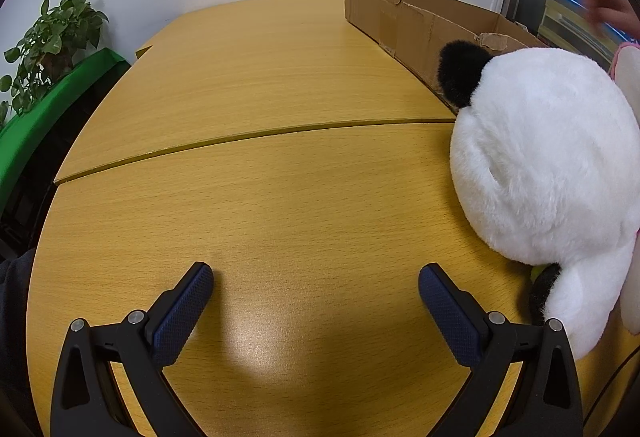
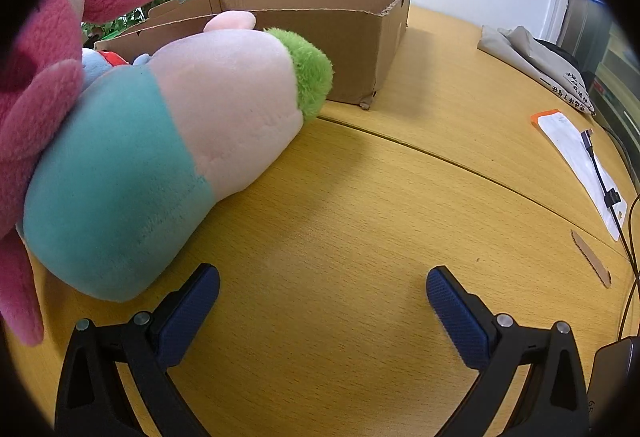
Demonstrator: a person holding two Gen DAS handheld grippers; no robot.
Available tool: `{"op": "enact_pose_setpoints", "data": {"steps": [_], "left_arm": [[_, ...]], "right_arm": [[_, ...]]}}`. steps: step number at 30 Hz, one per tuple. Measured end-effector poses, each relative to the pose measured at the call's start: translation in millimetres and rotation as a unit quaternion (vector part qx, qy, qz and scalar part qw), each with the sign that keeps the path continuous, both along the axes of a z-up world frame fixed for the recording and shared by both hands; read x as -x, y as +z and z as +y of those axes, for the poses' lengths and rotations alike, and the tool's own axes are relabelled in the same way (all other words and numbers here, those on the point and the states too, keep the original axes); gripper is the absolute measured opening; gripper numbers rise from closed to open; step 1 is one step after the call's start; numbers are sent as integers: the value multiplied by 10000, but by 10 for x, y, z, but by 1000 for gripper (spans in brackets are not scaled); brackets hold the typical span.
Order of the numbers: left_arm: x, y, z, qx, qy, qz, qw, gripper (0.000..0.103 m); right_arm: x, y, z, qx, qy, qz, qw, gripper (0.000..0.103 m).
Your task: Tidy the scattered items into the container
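In the left wrist view a white plush panda (image 1: pixel 544 165) with black ears lies on the wooden table (image 1: pixel 280 197), to the right of my open, empty left gripper (image 1: pixel 316 277). The cardboard box (image 1: pixel 404 21) stands behind it. In the right wrist view a pink and teal plush (image 2: pixel 160 153) with a green tuft lies to the left of my open, empty right gripper (image 2: pixel 322 279). A pink-red plush (image 2: pixel 40 77) lies at the far left. The cardboard box (image 2: pixel 352 49) stands behind them, with a small blue and red toy (image 2: pixel 104 61) at its near edge.
A potted plant (image 1: pixel 48 45) and a green cloth (image 1: pixel 48 109) are at the left beyond the table. At the right are folded fabric (image 2: pixel 536 65), a white and orange packet (image 2: pixel 576 161), a cable (image 2: pixel 604 181) and a cardboard scrap (image 2: pixel 592 257).
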State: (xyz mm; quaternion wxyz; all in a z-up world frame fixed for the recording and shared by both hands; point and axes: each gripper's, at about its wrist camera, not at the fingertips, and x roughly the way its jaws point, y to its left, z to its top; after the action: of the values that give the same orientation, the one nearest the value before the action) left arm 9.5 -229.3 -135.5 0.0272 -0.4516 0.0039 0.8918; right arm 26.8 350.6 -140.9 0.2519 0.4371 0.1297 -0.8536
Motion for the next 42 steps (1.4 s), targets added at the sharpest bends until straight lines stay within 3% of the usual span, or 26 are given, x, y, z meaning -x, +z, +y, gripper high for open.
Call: {"op": "enact_pose_setpoints", "data": {"steps": [42], "left_arm": [[-73,-11,13,-1,78,3,10000,103]], "right_arm": [[-107,7,11,1,-28,16,10000,103]]}}
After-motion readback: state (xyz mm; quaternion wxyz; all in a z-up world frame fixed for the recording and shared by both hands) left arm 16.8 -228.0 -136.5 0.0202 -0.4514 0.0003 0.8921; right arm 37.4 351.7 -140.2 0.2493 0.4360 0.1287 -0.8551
